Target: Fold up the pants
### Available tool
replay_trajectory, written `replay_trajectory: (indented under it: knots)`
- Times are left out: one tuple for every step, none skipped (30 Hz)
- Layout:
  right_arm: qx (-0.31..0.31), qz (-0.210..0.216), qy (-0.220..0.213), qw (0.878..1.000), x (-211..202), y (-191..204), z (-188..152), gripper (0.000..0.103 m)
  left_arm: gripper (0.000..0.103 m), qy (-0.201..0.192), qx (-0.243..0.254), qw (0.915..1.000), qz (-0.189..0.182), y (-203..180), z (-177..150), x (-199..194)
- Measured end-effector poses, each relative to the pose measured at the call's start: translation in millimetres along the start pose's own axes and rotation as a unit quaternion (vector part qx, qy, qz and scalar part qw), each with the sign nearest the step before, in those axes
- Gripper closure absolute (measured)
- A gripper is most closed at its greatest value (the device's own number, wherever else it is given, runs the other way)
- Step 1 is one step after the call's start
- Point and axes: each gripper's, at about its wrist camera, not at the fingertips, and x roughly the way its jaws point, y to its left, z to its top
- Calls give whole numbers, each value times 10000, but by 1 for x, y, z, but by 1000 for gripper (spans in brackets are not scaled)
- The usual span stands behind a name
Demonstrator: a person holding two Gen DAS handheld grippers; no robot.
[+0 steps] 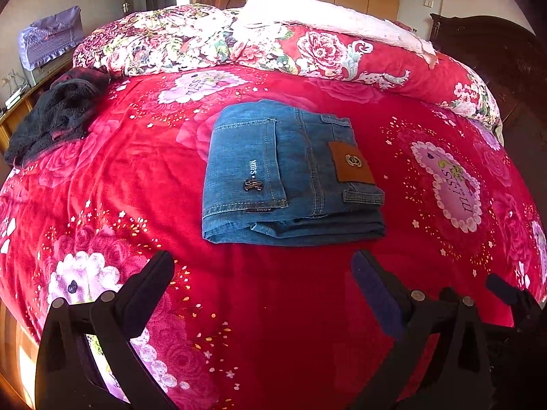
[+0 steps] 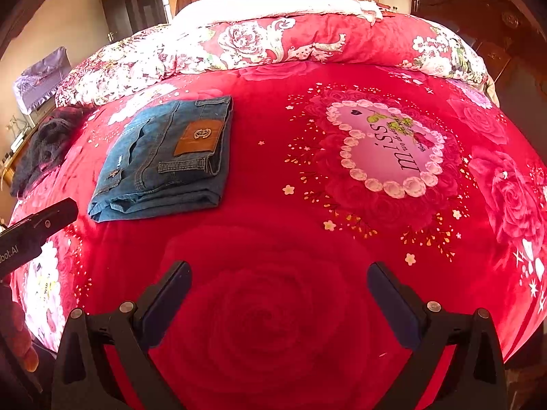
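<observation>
The jeans [image 1: 290,174] lay folded into a compact, squared bundle on the red floral bed cover [image 1: 273,307], toward the middle of the bed and nearer its left side, with the back pocket and the brown leather patch [image 1: 352,165] facing up. The layers sat stacked at the near edge, neat enough that the folding looked essentially finished; at most a light smoothing or squaring of the near edge appeared to remain.

At the bed's far left edge a dark fleece garment [image 1: 54,116] lay crumpled, well apart from the jeans. Along the far edge, a rolled floral quilt [image 1: 239,44] ran the width of the bed, topped by a white blanket [image 1: 324,13].

The left gripper [image 1: 263,273] hovered above the cover just short of the jeans' near edge, fingers spread wide and grasping nothing, pointed straight at the bundle. The right gripper [image 2: 278,282] hung over bare cover nearer the front edge of the bed, to the right of the jeans and well apart from them, its fingers likewise spread and empty. Neither tool touched the denim. Both poses, level and clear of the cloth, suggested hands drawn back from a completed fold rather than reaching for another.
</observation>
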Motion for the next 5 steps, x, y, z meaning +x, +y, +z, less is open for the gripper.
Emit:
replay_trajectory:
  knots:
    - [-1,-9,7,10000,0,0,0,0,0,11,48,10000,-24,-2,0,0]
    - [-2,-21,10,10000,0,0,0,0,0,39,80,9999,-51,-4,1,-1]
    - [1,-25,11,10000,1,-1,0,0,0,70,95,9999,-83,-5,1,-1]
    - [8,-23,17,10000,1,-1,0,0,0,77,94,9998,-148,-5,1,-1]
    - [19,-24,25,10000,2,-2,0,0,0,65,93,9997,-207,-6,1,-2]
